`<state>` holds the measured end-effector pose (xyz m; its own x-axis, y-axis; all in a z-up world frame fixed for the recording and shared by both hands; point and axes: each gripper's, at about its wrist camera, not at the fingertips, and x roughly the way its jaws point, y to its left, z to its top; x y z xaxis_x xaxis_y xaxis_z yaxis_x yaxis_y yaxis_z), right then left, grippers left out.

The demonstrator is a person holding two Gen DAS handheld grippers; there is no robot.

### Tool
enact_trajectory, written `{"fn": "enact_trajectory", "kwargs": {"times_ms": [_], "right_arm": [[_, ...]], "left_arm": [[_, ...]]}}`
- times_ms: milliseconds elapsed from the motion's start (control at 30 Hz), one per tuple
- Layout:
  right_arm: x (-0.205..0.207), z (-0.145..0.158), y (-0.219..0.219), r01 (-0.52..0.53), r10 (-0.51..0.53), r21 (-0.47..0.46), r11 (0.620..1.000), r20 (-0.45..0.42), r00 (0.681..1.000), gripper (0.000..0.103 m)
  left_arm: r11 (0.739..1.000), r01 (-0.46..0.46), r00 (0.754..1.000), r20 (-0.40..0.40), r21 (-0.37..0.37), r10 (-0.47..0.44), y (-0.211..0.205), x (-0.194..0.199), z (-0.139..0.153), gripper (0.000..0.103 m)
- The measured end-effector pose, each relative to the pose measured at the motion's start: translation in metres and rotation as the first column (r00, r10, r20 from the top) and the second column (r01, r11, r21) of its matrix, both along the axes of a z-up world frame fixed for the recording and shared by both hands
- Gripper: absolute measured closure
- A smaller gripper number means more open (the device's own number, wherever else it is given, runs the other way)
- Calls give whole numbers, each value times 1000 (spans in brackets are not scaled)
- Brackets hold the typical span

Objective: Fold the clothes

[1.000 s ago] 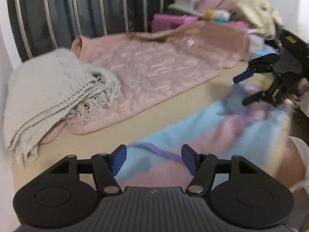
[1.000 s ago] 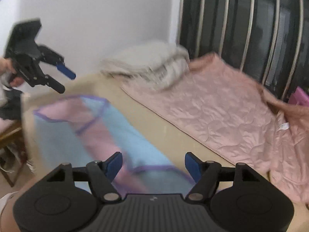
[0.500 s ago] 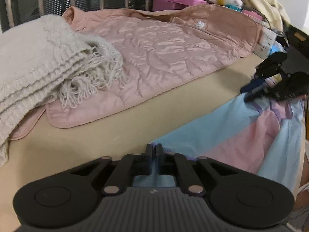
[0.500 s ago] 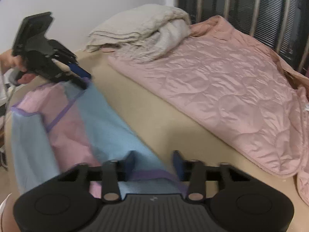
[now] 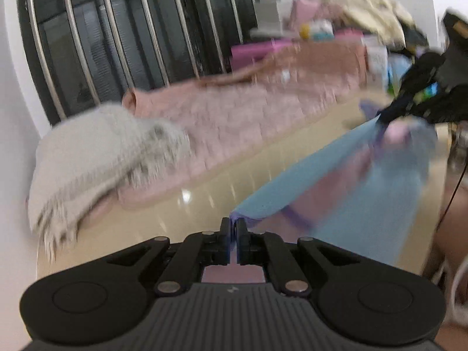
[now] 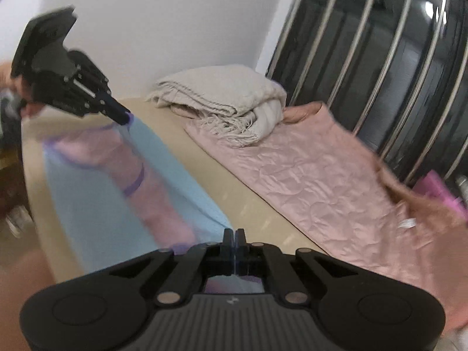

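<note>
Garment (image 5: 345, 175) now lifted off mattress (image 5: 204, 193) | both jaws clamped since earlier

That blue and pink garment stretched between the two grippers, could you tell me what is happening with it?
A person is folding clothes with two handheld grippers. The left gripper and the right gripper are each shut on a corner of the blue and pink garment, holding it stretched above the beige surface. A pink quilt and a cream knitted blanket lie beyond.
</note>
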<state>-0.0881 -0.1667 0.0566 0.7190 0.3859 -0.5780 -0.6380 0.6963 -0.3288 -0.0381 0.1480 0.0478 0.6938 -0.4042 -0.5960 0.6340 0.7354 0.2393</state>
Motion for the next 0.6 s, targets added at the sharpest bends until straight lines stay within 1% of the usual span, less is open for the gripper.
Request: {"fn": "enact_trajectory", "kwargs": {"times_ms": [67, 133, 200, 233, 267, 300, 333, 367, 400, 433, 500, 567, 600], "right_arm": [[-21, -15, 5, -29, 28, -51, 998, -25, 999, 103], [-37, -30, 11, -65, 60, -107, 992, -50, 997, 101], [-25, -26, 1, -24, 19, -96, 995, -60, 998, 96], [-18, -23, -4, -1, -5, -89, 996, -64, 998, 88], [-10, -21, -10, 23, -29, -81, 996, -69, 997, 81], [-3, -18, -15, 47, -52, -74, 996, -74, 996, 67], [4, -15, -21, 71, -76, -66, 995, -79, 994, 60], [12, -13, -26, 94, -99, -59, 994, -85, 991, 59], [19, -10, -32, 118, -123, -52, 992, -90, 988, 59], [26, -7, -38, 142, -146, -45, 989, -96, 985, 59], [41, -2, -49, 189, -192, -31, 981, -107, 976, 59], [56, 4, -60, 237, -237, -18, 971, -120, 964, 59], [63, -3, -57, 254, -258, -51, 966, -116, 959, 63]], "left_arm": [[999, -30, 999, -41, 20, 31, 4, -9, -18, 100], [997, -78, 996, -40, 13, 79, 10, -13, -28, 99], [988, -151, 988, -27, 7, 151, 18, -14, -26, 95], [984, -176, 984, -23, -7, 176, 21, -14, -22, 90], [982, -189, 982, -13, -30, 188, 23, -13, -16, 81], [979, -197, 980, 2, -56, 198, 24, -13, -9, 73], [976, -199, 979, 18, -83, 202, 20, -12, -4, 59], [975, -195, 979, 35, -110, 200, 14, -10, 1, 50], [972, -190, 979, 53, -137, 199, 7, -8, 5, 49], [972, -182, 979, 64, -146, 193, -1, -6, 5, 48], [979, -165, 982, 74, -118, 174, -22, 1, -3, 46], [985, -163, 983, 69, -60, 167, -40, 9, -17, 46], [985, -165, 985, 48, -52, 167, -44, 12, -22, 46]]}}
